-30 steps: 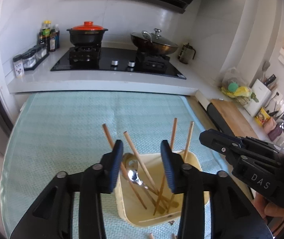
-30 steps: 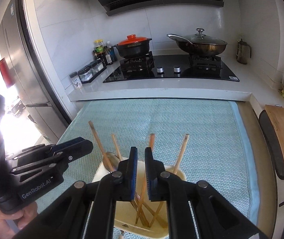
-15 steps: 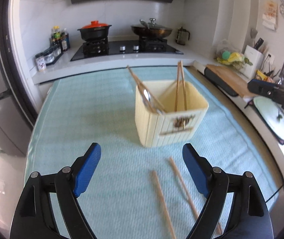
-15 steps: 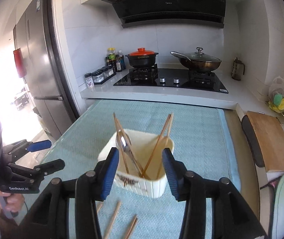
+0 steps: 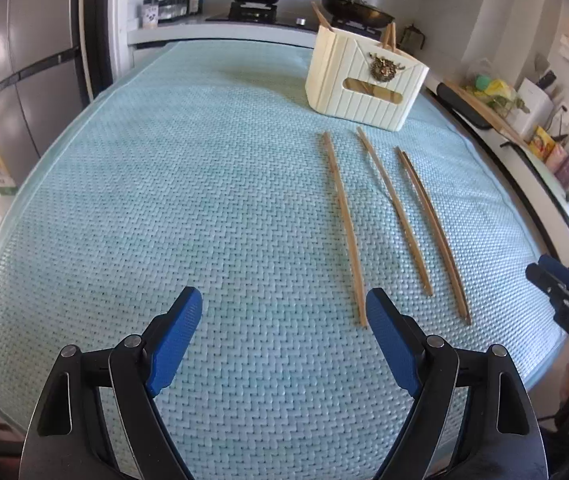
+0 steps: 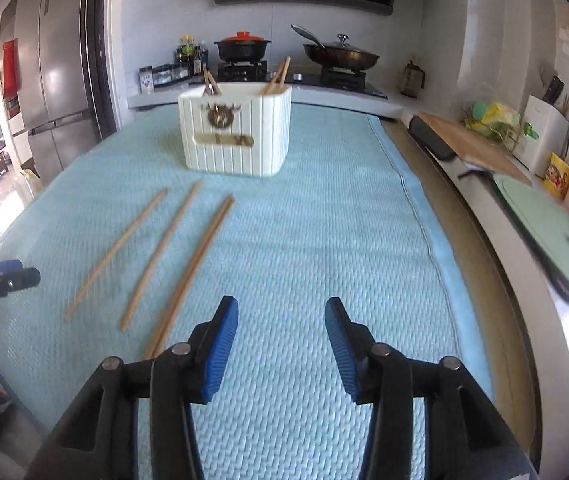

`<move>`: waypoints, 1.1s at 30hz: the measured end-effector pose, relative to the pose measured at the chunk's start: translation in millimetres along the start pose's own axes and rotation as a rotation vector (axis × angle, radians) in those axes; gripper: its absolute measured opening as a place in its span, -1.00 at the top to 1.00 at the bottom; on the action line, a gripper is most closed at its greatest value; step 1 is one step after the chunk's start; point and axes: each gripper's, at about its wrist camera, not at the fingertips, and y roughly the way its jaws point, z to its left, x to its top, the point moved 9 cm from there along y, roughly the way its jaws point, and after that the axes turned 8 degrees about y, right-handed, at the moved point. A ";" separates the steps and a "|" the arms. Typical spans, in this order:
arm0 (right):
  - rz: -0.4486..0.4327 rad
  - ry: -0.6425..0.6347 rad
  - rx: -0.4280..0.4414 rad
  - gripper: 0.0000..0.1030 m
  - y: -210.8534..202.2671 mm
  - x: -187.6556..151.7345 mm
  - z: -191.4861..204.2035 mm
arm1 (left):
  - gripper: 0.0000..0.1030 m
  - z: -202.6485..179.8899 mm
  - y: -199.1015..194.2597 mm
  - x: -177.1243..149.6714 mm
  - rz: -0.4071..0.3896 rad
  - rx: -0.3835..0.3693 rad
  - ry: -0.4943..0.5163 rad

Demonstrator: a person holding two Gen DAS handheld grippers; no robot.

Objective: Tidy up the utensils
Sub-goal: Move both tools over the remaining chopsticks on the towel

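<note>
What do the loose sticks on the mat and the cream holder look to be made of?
Slender tan chopsticks: probably wood or bamboo, matte, even brown colour. Cream ribbed utensil holder: likely plastic, possibly ceramic, smooth with moulded vertical grooves. Light blue woven mat: textile, herringbone weave.

Left tongs and right tongs gape, both empty, tilted downward.

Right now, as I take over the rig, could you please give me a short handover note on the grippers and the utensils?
Left gripper: jaws wide open, empty, over the mat.
Right gripper: jaws open, empty, over the mat.
Holder: upright on the mat near the stove end, with several chopsticks and what looks like a spoon already in it.
Loose chopsticks: four on the mat in front of the holder, the two on the right lying together.
Left to do: pick up the loose chopsticks and put them in the holder.
</note>
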 end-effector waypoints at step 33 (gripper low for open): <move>0.192 0.029 0.185 0.64 80.7 4.1 84.7 | -0.66 1.4 8.2 -10.8 0.002 0.064 0.040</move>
